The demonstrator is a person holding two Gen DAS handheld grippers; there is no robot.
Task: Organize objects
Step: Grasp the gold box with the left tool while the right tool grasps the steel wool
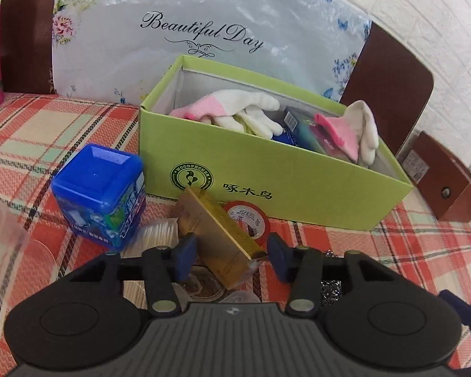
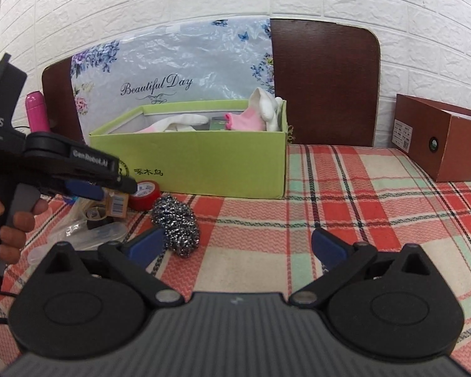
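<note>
Gold cardboard carton (image 1: 218, 235), lower centre, sits askew between my left gripper (image 1: 232, 253)'s half-spread pads; it may twist out.

On the table (image 2: 345, 194) stands an open box (image 2: 204, 163) with gloves (image 1: 235, 110) in it. Before the box lie a tape roll (image 1: 251, 220) and a scouring ball (image 2: 175, 226); a plastic cube (image 1: 100, 194) sits left of them. A second box (image 2: 449, 144) stands far right.

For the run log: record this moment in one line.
left gripper: shut on gold box | right gripper: open, empty, near steel scourer | green box: holds gloves
</note>
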